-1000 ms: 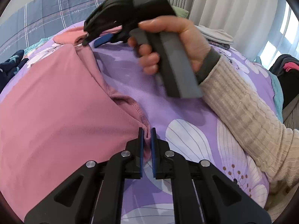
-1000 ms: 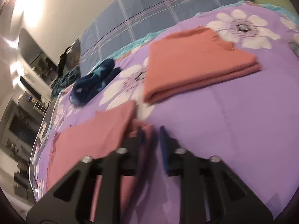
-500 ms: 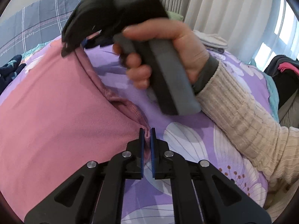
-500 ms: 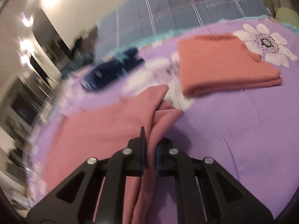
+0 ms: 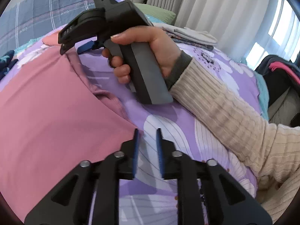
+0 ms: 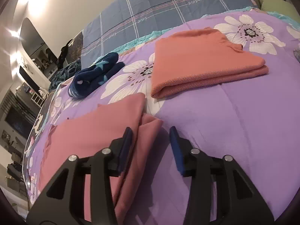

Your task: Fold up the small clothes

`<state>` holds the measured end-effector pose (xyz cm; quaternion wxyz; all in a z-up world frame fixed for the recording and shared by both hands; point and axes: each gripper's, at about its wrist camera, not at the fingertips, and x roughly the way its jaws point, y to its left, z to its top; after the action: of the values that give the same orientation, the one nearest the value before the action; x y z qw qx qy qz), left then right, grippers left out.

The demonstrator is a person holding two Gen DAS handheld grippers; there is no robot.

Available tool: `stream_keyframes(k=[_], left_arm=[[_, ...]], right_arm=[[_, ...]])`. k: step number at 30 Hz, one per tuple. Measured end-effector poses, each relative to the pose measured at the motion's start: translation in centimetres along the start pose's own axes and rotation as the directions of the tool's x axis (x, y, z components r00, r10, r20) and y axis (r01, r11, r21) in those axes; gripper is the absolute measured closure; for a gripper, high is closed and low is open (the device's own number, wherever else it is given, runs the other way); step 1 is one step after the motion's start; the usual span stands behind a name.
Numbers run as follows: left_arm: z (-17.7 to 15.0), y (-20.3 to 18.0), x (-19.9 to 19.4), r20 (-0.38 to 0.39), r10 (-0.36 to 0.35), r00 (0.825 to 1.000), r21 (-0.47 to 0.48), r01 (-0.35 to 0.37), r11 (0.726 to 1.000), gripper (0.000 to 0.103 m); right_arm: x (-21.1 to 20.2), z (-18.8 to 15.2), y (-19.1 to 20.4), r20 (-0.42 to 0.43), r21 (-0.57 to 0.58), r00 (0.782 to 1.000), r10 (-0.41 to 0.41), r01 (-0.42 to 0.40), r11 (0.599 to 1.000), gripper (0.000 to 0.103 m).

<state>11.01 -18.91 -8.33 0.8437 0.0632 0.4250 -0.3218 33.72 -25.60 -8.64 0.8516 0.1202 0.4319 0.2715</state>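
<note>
The pink garment [image 5: 56, 112] lies flat on the purple flowered bedspread [image 5: 168, 131], folded over so that 2 layers show along its right edge. In the left wrist view the left gripper [image 5: 147, 144] hangs just over that edge with its blue pads spread and nothing between them. The same view shows the right hand [image 5: 150, 52] gripping the right gripper's handle at the garment's far corner, something the other camera cannot show. The right wrist view gives the right gripper [image 6: 150, 146] from behind: its fingers are wide apart, the left one over the pink layers [image 6: 93, 131], the right one over bare bedspread [image 6: 243, 121]. Only this view shows a folded orange sweater [image 6: 202, 63] further up the bed, a rolled navy garment with pale stars [image 6: 93, 75] to its left, and a blue checked quilt [image 6: 168, 9] behind. The left view alone takes in grey folded cloth [image 5: 191, 35] and white curtains [image 5: 215, 9].
</note>
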Motion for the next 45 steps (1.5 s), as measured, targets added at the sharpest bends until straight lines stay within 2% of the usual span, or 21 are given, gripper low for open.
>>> stream_keyframes(k=[4, 6, 8, 9, 11, 12, 14, 15, 17, 18, 20, 21, 24, 26, 27, 28, 31, 32, 37, 42, 45], left_arm=[[-1.0, 1.4, -2.7, 0.033, 0.143, 0.989, -0.072, -0.140, 0.987, 0.072], [-2.6, 3.8, -5.4, 0.052, 0.206, 0.977, -0.168, -0.195, 0.966, 0.071], [-4.9, 6.4, -8.3, 0.054, 0.292, 0.955, -0.267, -0.268, 0.926, 0.062], [-7.0, 8.3, -10.9, 0.058, 0.363, 0.930, -0.345, -0.323, 0.881, 0.059], [-9.8, 10.4, -14.2, 0.060, 0.440, 0.896, -0.438, -0.372, 0.818, 0.058], [-12.5, 12.0, -17.1, 0.059, 0.497, 0.866, -0.511, -0.402, 0.760, 0.058], [-15.6, 13.8, -20.3, 0.048, 0.556, 0.830, -0.587, -0.427, 0.688, 0.058], [-18.0, 14.9, -22.2, 0.027, 0.586, 0.810, -0.629, -0.442, 0.639, 0.058], [-21.0, 16.3, -24.3, -0.023, 0.596, 0.803, -0.672, -0.454, 0.585, 0.070], [-22.5, 16.9, -25.1, -0.047, 0.597, 0.801, -0.686, -0.460, 0.563, 0.080], [-24.3, 17.5, -26.3, -0.054, 0.593, 0.804, -0.699, -0.455, 0.553, 0.086], [-24.8, 17.5, -26.6, -0.045, 0.592, 0.805, -0.698, -0.449, 0.557, 0.086], [-25.2, 17.5, -26.7, -0.004, 0.580, 0.815, -0.696, -0.418, 0.583, 0.086], [-24.8, 18.0, -25.9, 0.022, 0.559, 0.829, -0.701, -0.386, 0.599, 0.086], [-24.7, 18.1, -25.6, 0.034, 0.546, 0.837, -0.704, -0.368, 0.608, 0.086], [-24.8, 18.4, -25.4, 0.040, 0.535, 0.844, -0.705, -0.355, 0.614, 0.086], [-25.6, 18.1, -24.9, 0.055, 0.499, 0.865, -0.707, -0.319, 0.631, 0.086], [-26.0, 18.0, -25.1, 0.064, 0.496, 0.866, -0.709, -0.311, 0.634, 0.086], [-28.8, 18.8, -27.9, 0.122, 0.504, 0.855, -0.748, -0.255, 0.613, 0.085], [-30.7, 20.4, -29.8, 0.136, 0.521, 0.843, -0.768, -0.243, 0.593, 0.077], [-30.7, 21.0, -30.0, 0.160, 0.515, 0.842, -0.764, -0.224, 0.605, 0.077]], right_arm=[[-0.1, -1.0, 1.1, 0.006, -0.080, 1.000, -0.024, 0.024, 0.996, 0.043], [0.1, -1.5, 1.5, 0.010, -0.091, 0.999, -0.035, 0.036, 0.995, 0.040], [0.2, -1.7, 1.4, 0.003, -0.087, 0.999, -0.045, 0.045, 0.995, 0.039], [0.2, -1.7, 1.5, -0.002, -0.088, 0.998, -0.058, 0.057, 0.994, 0.039], [-0.2, -1.9, 2.1, -0.007, -0.099, 0.993, -0.121, 0.120, 0.988, 0.039], [-0.9, -2.1, 2.6, 0.003, -0.113, 0.982, -0.191, 0.190, 0.975, 0.039], [-2.5, -2.6, 3.4, 0.043, -0.145, 0.958, -0.283, 0.286, 0.947, 0.039], [-3.3, -3.0, 3.9, 0.063, -0.164, 0.948, -0.312, 0.318, 0.934, 0.038], [-5.0, -3.9, 4.9, 0.104, -0.196, 0.920, -0.377, 0.390, 0.900, 0.037], [-5.7, -4.4, 5.3, 0.124, -0.204, 0.903, -0.411, 0.428, 0.880, 0.037], [-7.5, -5.5, 7.0, 0.170, -0.225, 0.882, -0.439, 0.469, 0.854, 0.037], [-8.3, -6.1, 8.3, 0.188, -0.242, 0.886, -0.424, 0.460, 0.854, 0.037], [-9.6, -9.5, 14.8, 0.212, -0.382, 0.929, -0.302, 0.364, 0.849, 0.037], [-9.1, -13.0, 20.1, 0.184, -0.534, 0.958, -0.221, 0.286, 0.795, 0.038], [-8.6, -15.1, 22.9, 0.167, -0.618, 0.968, -0.186, 0.249, 0.746, 0.038], [-7.6, -17.9, 26.5, 0.146, -0.722, 0.976, -0.160, 0.216, 0.657, 0.038], [-5.6, -23.4, 33.2, 0.123, -0.870, 0.987, -0.101, 0.156, 0.467, 0.038], [-5.0, -24.5, 34.6, 0.115, -0.888, 0.990, -0.087, 0.142, 0.437, 0.038], [-1.1, -27.8, 39.1, 0.067, -0.932, 0.993, -0.092, 0.095, 0.351, 0.037], [2.3, -28.8, 40.8, 0.139, -0.938, 0.978, -0.154, 0.180, 0.296, 0.038], [3.4, -29.7, 41.6, 0.206, -0.942, 0.967, -0.147, 0.237, 0.239, 0.043]])
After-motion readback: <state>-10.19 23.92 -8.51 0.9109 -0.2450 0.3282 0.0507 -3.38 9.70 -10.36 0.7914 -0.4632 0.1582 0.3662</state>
